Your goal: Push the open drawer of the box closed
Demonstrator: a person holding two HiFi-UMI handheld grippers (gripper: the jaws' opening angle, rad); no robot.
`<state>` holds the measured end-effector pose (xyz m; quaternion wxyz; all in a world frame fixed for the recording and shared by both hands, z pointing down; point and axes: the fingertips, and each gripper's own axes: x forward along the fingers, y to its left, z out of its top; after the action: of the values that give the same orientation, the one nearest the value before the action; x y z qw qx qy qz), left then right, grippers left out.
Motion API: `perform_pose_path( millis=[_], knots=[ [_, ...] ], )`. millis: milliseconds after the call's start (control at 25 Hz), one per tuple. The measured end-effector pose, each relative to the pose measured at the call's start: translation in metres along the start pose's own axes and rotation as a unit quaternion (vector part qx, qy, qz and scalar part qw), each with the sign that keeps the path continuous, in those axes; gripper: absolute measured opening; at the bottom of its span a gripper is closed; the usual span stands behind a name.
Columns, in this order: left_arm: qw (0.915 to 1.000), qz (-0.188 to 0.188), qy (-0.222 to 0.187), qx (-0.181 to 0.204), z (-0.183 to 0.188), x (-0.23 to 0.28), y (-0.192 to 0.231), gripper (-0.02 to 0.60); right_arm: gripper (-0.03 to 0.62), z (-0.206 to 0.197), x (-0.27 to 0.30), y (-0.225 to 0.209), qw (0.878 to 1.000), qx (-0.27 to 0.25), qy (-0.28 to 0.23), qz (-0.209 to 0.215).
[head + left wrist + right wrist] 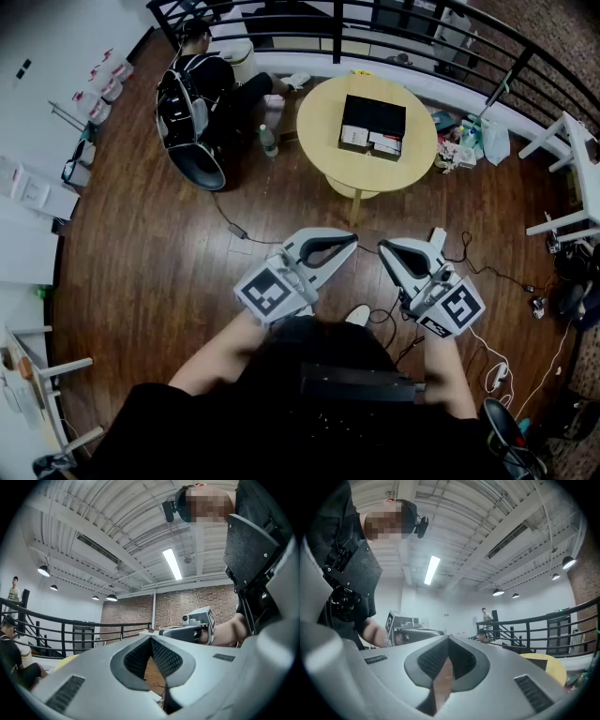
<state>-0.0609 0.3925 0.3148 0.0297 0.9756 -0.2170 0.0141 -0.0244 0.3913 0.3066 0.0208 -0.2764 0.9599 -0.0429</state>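
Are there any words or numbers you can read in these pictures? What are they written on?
No text here can be read.
White labels on the black box: too small to read.
Left marker cube and right marker cube: only black-and-white square patterns, no letters.
Bottle on the floor: label too small to read.

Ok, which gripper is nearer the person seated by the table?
Left. The left gripper is below-right of the seated person; the right gripper sits farther right, beyond it.
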Motion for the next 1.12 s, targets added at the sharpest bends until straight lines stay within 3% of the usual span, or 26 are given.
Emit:
perform_pose_path(
  millis=[480,1120],
  knots=[
    [1.0000,-0.002,-0.006,-0.003,0.002,-0.018,0.020,0.031,0.005,0.001,0.025,0.003,1.000,-0.003,0.001,-0.014],
    [0.9996,-0.019,-0.019,-0.003,0.002,-0.081,0.043,0.031,0.005,-0.004,0.080,0.044,0.999,-0.007,0.007,-0.036]
  ],
)
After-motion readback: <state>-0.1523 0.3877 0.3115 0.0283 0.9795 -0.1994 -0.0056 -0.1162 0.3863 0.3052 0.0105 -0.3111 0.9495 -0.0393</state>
